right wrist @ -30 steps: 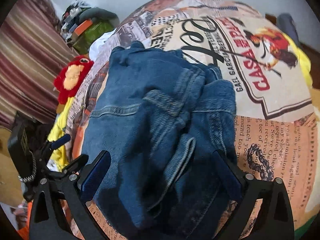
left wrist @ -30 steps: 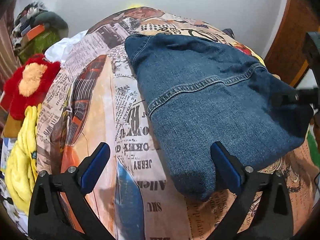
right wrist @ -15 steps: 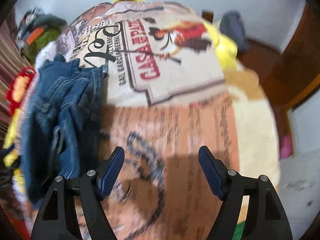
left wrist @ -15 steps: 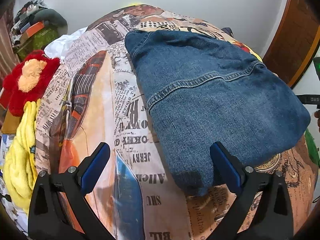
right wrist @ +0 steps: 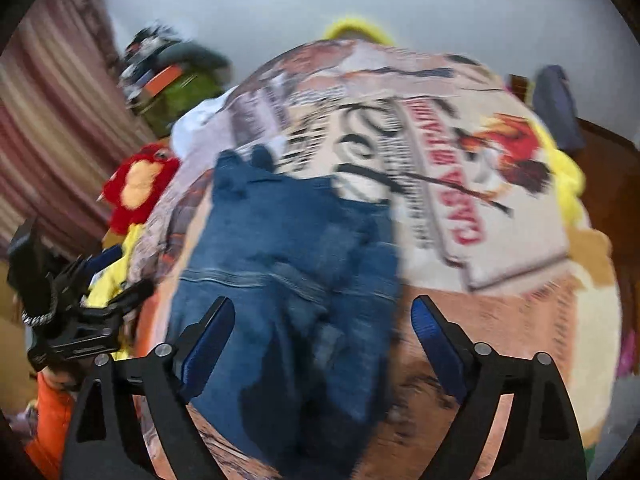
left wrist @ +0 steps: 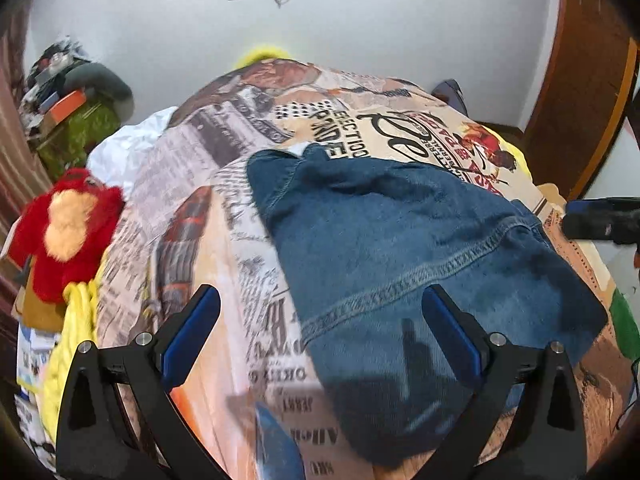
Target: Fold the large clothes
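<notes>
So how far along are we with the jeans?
Mostly done: the jeans lie folded into a compact stack on the printed bedspread. Nothing is in hand; the left gripper is open above them, and the right gripper's jaws are opening, empty. Possibly left: tidying.

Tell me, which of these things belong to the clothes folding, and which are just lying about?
Part of the job:
- folded jeans on the printed bedspread
- left gripper, jaws open and empty
- right gripper, jaws opening, nothing held

Just lying about:
- red plush toy
- yellow cloth
- white cloth
- green clutter pile
</notes>
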